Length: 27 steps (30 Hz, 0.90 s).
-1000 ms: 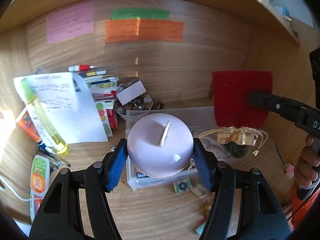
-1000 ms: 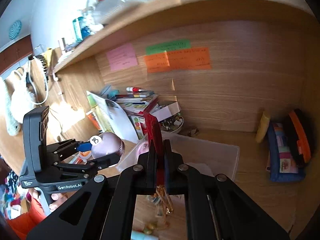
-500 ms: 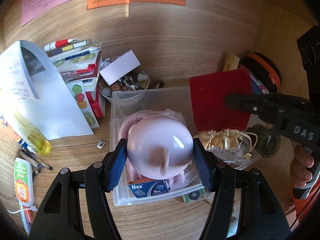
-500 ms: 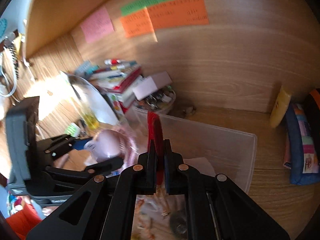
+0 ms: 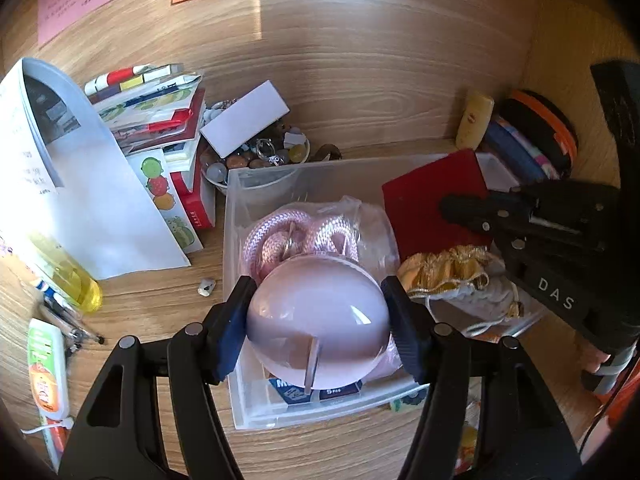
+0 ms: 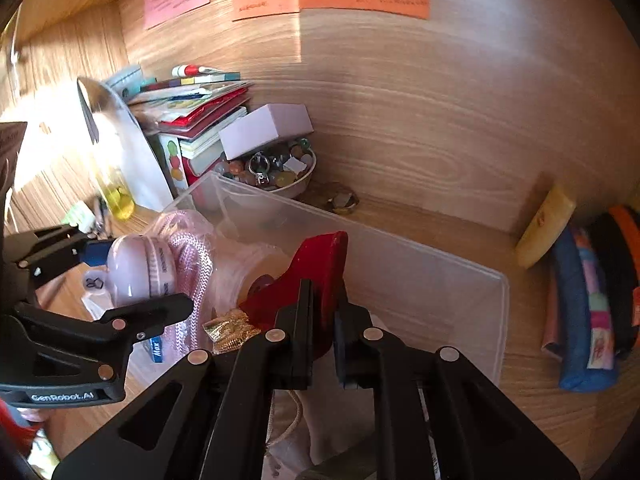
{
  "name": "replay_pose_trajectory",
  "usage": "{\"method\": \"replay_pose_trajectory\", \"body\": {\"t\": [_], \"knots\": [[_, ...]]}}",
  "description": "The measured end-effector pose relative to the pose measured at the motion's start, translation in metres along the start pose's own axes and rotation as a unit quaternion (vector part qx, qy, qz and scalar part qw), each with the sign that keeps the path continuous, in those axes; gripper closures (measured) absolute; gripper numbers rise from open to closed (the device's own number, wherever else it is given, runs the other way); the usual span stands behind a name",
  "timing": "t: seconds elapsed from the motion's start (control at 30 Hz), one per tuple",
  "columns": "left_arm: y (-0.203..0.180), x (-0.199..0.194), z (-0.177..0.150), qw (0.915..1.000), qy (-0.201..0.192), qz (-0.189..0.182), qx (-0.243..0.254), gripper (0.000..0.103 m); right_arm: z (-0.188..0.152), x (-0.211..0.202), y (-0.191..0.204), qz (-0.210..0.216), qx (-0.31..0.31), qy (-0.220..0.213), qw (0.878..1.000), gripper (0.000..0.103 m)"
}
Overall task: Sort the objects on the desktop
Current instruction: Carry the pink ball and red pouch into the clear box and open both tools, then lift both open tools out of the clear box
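My left gripper [image 5: 318, 312] is shut on a round pale pink case [image 5: 320, 324] and holds it over the near left part of a clear plastic bin [image 5: 256, 176]. The case also shows in the right wrist view [image 6: 140, 272]. My right gripper [image 6: 322, 300] is shut on a flat red pouch [image 6: 320, 264] with a gold frilled edge [image 5: 444, 272], held over the bin's [image 6: 460, 276] middle. A bagged pink rope [image 5: 280, 232] lies in the bin under the case.
A bowl of trinkets [image 5: 260, 156] with a white box on it stands behind the bin. A book stack [image 5: 160, 108] and a white sheet [image 5: 80, 184] are at left. Pencil cases [image 6: 588, 300] and a yellow tube [image 6: 544, 228] lie at right.
Both grippers have moved forward and down toward the bin. The pink case now hangs over the rope and the red pouch is lower over the bin.
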State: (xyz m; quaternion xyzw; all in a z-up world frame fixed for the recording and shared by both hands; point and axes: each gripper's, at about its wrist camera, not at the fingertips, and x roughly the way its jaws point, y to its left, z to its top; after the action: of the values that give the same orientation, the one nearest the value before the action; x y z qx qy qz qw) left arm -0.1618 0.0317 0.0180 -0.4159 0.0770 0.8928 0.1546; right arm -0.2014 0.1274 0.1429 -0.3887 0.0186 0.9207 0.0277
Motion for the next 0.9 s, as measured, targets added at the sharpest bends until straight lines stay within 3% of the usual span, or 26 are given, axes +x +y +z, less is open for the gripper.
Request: {"method": "replay_pose_trajectory", "body": {"t": [0.17, 0.33, 0.43, 0.57, 0.63, 0.9], "knots": [[-0.006, -0.007, -0.003, 0.9999, -0.005, 0.004, 0.008, 0.032, -0.003, -0.002, 0.002, -0.034, -0.012, 0.002, 0.999, 0.081], [-0.005, -0.021, -0.002, 0.9998, -0.018, 0.006, 0.005, 0.024, -0.004, -0.01, -0.003, -0.049, -0.002, -0.005, 0.999, 0.042], [-0.004, -0.03, -0.002, 0.9997, -0.023, 0.002, -0.001, 0.018, -0.006, -0.019, -0.005, -0.061, 0.003, -0.009, 0.998, 0.03], [-0.005, -0.046, -0.002, 0.9993, -0.035, -0.005, -0.009, 0.017, -0.008, -0.037, -0.004, -0.068, 0.001, -0.021, 0.997, 0.026], [-0.005, -0.055, -0.003, 0.999, -0.042, -0.004, -0.013, 0.011, -0.01, -0.046, -0.002, -0.062, -0.001, -0.026, 0.998, 0.021], [-0.003, -0.091, -0.018, 0.9973, -0.07, 0.005, -0.021, 0.01, -0.029, -0.084, 0.014, -0.058, -0.016, -0.057, 0.997, 0.02]]}}
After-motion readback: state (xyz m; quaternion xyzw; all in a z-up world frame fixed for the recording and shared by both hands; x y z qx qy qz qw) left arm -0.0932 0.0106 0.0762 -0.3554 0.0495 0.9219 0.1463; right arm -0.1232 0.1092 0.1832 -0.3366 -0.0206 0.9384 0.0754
